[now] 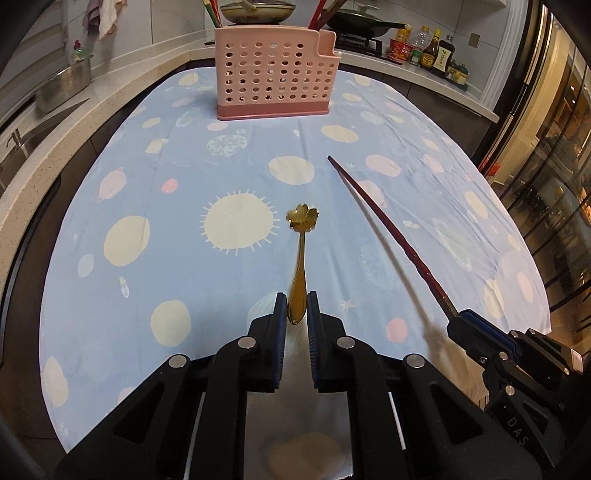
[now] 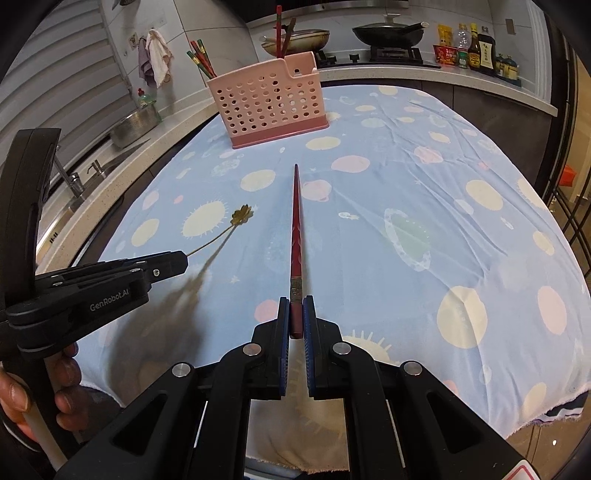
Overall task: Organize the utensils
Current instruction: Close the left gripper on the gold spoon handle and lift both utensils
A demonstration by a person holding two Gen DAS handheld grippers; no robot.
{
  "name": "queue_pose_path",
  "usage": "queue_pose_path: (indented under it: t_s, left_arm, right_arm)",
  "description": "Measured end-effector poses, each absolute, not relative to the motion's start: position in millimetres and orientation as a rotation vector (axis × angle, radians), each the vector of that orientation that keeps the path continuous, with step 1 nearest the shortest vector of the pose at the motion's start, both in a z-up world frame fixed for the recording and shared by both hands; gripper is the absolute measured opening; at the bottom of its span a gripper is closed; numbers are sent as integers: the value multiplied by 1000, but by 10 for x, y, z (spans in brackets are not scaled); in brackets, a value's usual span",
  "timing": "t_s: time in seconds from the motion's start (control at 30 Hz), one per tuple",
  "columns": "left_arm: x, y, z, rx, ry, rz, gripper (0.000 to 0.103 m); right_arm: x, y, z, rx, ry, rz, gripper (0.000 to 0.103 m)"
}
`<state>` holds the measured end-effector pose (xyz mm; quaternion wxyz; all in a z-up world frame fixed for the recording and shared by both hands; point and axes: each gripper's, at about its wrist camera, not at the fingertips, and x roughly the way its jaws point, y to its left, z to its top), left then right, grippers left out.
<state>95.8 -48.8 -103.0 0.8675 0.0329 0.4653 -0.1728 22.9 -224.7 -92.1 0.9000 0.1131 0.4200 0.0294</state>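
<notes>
My left gripper (image 1: 296, 308) clamps the handle end of a gold spoon (image 1: 300, 254), its flower-shaped bowl pointing ahead and lifted clear of the cloth (image 1: 229, 155), a shadow trailing beneath it in the right wrist view. My right gripper (image 2: 295, 314) is pinched tight on the thick end of a red chopstick (image 2: 296, 229), the tip aimed toward the pink holder (image 1: 275, 74) and raised off the cloth. From the left wrist view the chopstick slants across my right side, well apart from the spoon.

The holder stands upright near the far edge of the table, with chopsticks (image 2: 201, 61) already sticking out of its left end and more in its right end. Between both tools and the holder I see a broad stretch of bare blue cloth. The counter (image 2: 110, 166) runs close along the table's left edge, carrying a sink tap (image 2: 70, 181) and a steel colander (image 2: 135, 123). Beyond the holder sit 2 pans (image 2: 388, 31) on the stove and a row of bottles (image 2: 472, 48). A hand (image 2: 44, 391) grips the left tool's handle at the near left.
</notes>
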Motion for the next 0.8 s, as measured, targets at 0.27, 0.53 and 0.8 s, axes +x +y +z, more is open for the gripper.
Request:
queue_pose_path:
  t_s: [0.27,0.53,0.8]
  left_arm:
    - [913,-358,-643,27,908,-352,8]
    - [984,-334,-394,21,860,-356,1]
    - [1047,-304,-189,13,831,-350,0]
  right_arm:
    - [175,-2252,-451,262,754,83,7]
    - [255,-2219,-123,269,674,118,7]
    - [368,-2243,145,275,613,134,7]
